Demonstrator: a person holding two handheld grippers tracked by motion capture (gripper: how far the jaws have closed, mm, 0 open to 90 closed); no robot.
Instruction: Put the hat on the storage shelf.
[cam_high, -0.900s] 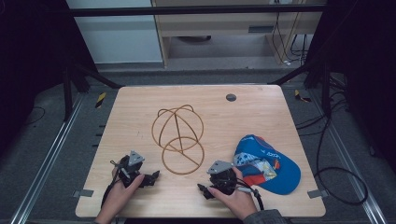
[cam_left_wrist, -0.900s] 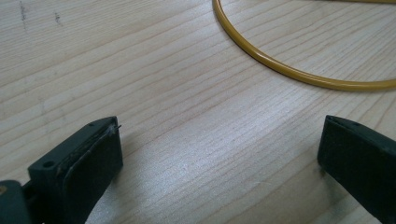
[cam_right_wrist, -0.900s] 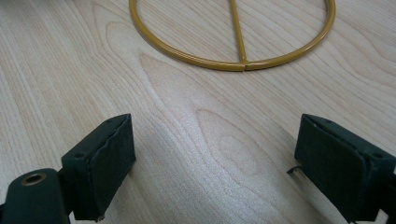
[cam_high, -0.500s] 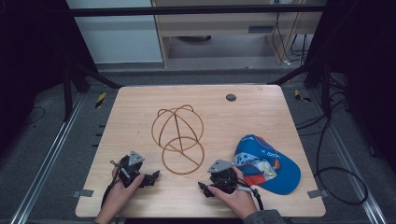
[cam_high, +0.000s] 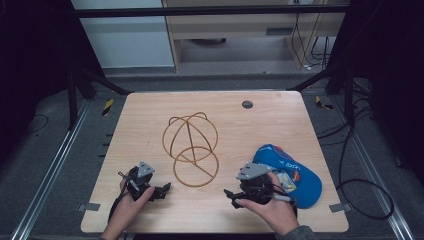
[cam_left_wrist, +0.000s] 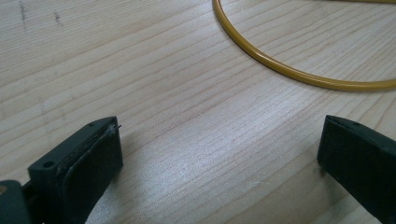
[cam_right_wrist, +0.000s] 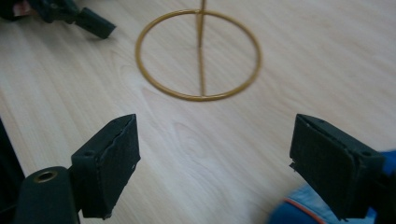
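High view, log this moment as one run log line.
left tongs: open, empty | right tongs: open, empty | gold wire stand: untouched between them | blue cap: beside right hand

Dim, grainy high view, dark surround; table (cam_high: 150, 125) evenly lit; close views soft, blurred at edges.

Wide jaws before gold wire stand (cam_right_wrist: 198, 55)

Wooden table (cam_high: 150, 115), dark round grommet (cam_high: 247, 104) (far edge), grey floor (cam_high: 45, 150).
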